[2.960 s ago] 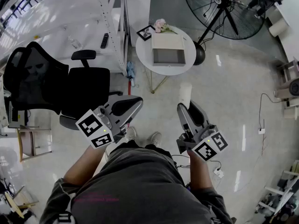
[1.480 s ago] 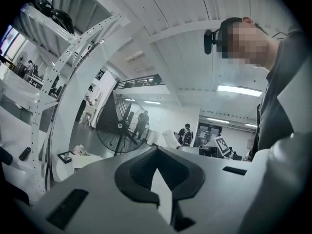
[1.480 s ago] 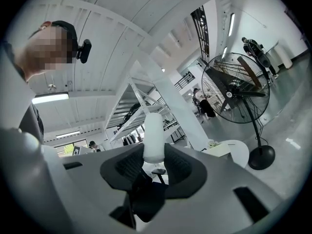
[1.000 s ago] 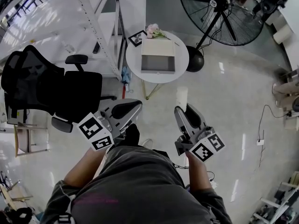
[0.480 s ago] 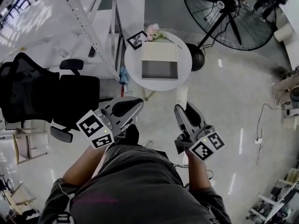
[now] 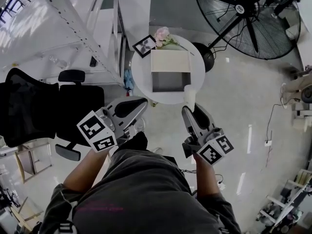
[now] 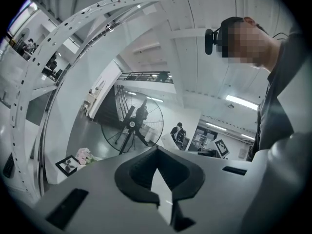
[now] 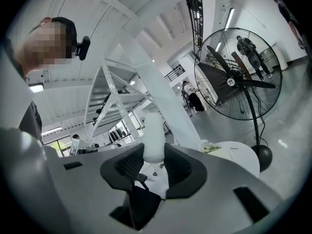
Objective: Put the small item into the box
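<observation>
My right gripper [image 6: 189, 110] is shut on a small white cylinder [image 6: 189, 94], which stands up out of the jaws; in the right gripper view the cylinder [image 8: 153, 134] sits squeezed between the two dark pads [image 8: 181, 165]. An open pale box [image 6: 170, 62] with a grey inside lies on a round white table [image 6: 141, 72], just ahead of the cylinder. My left gripper [image 6: 140, 103] is held level at the left, jaws together with nothing in them; its pads [image 7: 139, 172] meet at the tip.
A framed photo [image 6: 145, 46] and pink flowers [image 6: 163, 33] stand at the table's far edge. A large floor fan [image 6: 251, 13] is at the right. A metal rack [image 6: 73, 33] and a black office chair [image 6: 44, 108] are at the left.
The table and box have come nearer, now just beyond the grippers' tips. Both grippers keep the same pose, the right still holding the white cylinder.
</observation>
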